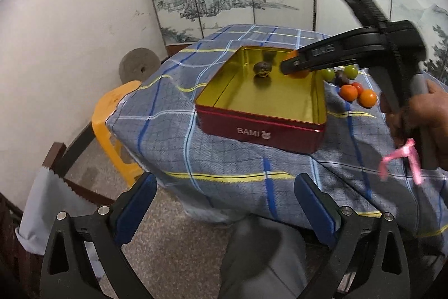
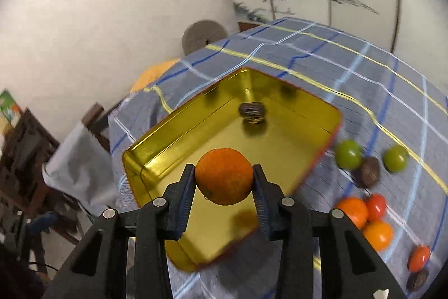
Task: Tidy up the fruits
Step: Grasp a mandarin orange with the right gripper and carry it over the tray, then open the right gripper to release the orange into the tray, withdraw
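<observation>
Clamped between the fingers of the right gripper [image 2: 224, 181], a round orange fruit [image 2: 224, 176] hangs over the open red tin box with the gold inside [image 2: 145, 159], where one wrinkled dark fruit [image 2: 252, 111] already lies. The step in hand appears to be delivery; next comes lowering and release inside the walls. The left gripper [image 1: 224, 201] waits with fingers wide apart and empty at the near edge of the checked-cloth table [image 1: 224, 159], while green, orange, red and dark loose fruits [image 2: 364, 203] lie beside the box.

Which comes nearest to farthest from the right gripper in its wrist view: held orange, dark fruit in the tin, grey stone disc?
1. Orange, clamped in the right gripper.
2. Dark fruit, at the tin's far corner.
3. Stone disc, behind the table by the wall.
</observation>
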`<state>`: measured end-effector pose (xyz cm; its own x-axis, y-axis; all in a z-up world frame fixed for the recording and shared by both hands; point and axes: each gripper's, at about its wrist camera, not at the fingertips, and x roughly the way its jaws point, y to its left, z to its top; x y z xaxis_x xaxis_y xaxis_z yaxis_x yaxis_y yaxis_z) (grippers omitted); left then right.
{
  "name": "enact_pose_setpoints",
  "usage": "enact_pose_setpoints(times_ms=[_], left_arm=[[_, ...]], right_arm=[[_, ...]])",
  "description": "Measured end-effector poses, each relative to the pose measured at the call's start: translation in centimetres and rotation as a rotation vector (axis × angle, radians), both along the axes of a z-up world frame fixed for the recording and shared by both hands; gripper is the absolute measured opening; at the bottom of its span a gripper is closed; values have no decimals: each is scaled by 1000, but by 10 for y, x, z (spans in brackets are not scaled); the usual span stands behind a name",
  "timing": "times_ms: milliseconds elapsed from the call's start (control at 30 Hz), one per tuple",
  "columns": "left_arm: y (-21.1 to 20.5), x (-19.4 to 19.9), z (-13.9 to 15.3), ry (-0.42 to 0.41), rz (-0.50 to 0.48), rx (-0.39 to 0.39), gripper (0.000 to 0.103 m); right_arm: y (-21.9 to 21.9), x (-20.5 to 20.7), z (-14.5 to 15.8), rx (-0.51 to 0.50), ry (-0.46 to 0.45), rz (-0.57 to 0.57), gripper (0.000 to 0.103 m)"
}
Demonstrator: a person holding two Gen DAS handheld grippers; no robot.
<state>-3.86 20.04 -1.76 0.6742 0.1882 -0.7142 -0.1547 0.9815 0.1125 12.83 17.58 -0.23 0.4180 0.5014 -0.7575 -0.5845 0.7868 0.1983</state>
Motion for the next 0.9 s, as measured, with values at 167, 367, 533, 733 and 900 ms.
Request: enact_pose_setpoints(times_ms=[167, 367, 533, 733, 900], left_arm=[[7, 3, -7, 29, 31, 13, 98], [10, 5, -14, 57, 41, 17, 98], [10, 5, -16, 67, 39, 18, 98], [10, 5, -18, 73, 38, 23, 98], [10, 5, -20, 81, 36, 22, 98]], right_arm=[[28, 22, -19, -39, 52, 19, 37], [43, 40, -32, -46, 98, 12, 37], [54, 46, -33, -46, 107, 6, 38], [58, 47, -35, -56, 106, 2, 38], [59, 49, -39, -53, 115, -7, 38]])
